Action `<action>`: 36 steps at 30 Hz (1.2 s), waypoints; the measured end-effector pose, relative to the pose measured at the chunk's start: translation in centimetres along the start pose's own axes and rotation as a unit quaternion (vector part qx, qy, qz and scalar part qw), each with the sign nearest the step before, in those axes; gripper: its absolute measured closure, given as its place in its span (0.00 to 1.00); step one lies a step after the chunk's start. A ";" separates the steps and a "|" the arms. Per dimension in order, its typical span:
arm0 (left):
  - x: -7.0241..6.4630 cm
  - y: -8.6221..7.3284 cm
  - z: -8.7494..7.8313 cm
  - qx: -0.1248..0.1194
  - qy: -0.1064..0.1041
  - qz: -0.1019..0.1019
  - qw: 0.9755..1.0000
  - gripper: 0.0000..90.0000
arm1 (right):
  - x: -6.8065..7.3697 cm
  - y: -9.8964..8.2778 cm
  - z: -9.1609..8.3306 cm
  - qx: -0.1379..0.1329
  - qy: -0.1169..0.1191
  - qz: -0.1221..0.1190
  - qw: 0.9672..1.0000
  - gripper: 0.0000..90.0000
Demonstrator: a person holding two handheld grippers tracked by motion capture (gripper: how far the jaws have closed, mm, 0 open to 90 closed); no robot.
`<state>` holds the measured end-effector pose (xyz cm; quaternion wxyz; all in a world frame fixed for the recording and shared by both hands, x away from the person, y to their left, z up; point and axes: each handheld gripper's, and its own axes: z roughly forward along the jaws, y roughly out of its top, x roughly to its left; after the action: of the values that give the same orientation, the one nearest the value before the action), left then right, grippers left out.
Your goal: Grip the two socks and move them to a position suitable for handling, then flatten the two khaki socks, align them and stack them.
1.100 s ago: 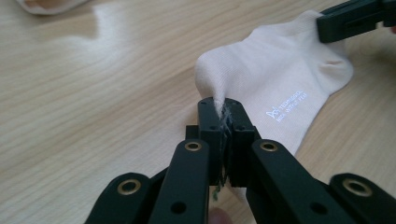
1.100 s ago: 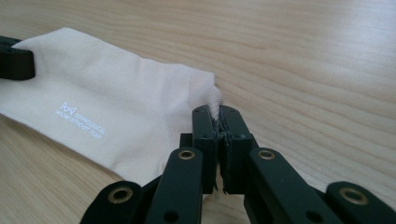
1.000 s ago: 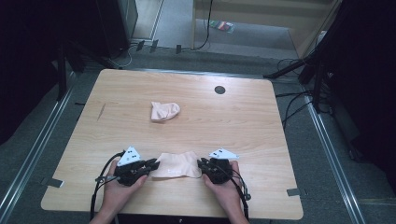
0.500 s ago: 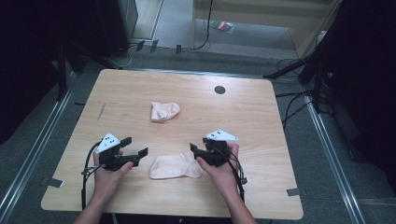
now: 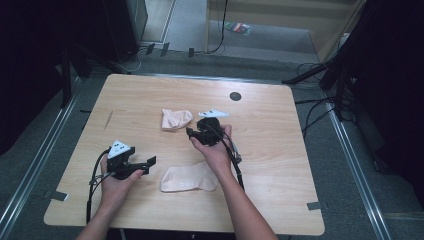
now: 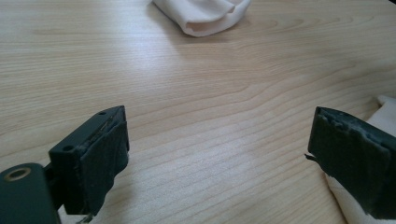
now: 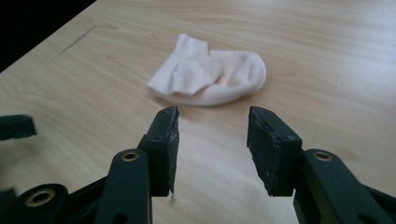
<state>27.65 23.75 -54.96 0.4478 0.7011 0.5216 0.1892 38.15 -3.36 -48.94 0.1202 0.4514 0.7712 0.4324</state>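
Two pale socks [image 5: 176,119] [image 5: 189,178], apart

Bare table [image 5: 300,150] lies open right of the 2 socks; the near sock [image 5: 189,178] sits between the forearms, the far sock [image 5: 176,119] just beyond the right gripper [image 5: 192,132].

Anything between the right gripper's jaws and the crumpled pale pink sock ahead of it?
Nothing: in the right gripper view, bare wooden table separates the right gripper from the crumpled pale pink sock.
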 end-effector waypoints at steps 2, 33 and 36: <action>-0.2 0.0 0.1 0.000 0.002 0.001 1.000 0.06 | 0.2 0.8 1.1 0.003 -0.001 -0.008 1.000 0.61; -0.2 0.1 0.5 0.009 0.006 -0.002 1.000 0.07 | 1.4 2.6 10.3 0.049 -0.038 -0.038 0.997 1.00; -0.2 0.3 0.8 0.018 0.012 -0.006 1.000 0.08 | 1.8 3.2 9.0 0.037 -0.023 -0.028 0.999 1.00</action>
<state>28.29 23.21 -55.05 0.4298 0.7035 0.5348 0.1855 44.16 3.83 -51.46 0.1335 0.4439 0.7958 0.3897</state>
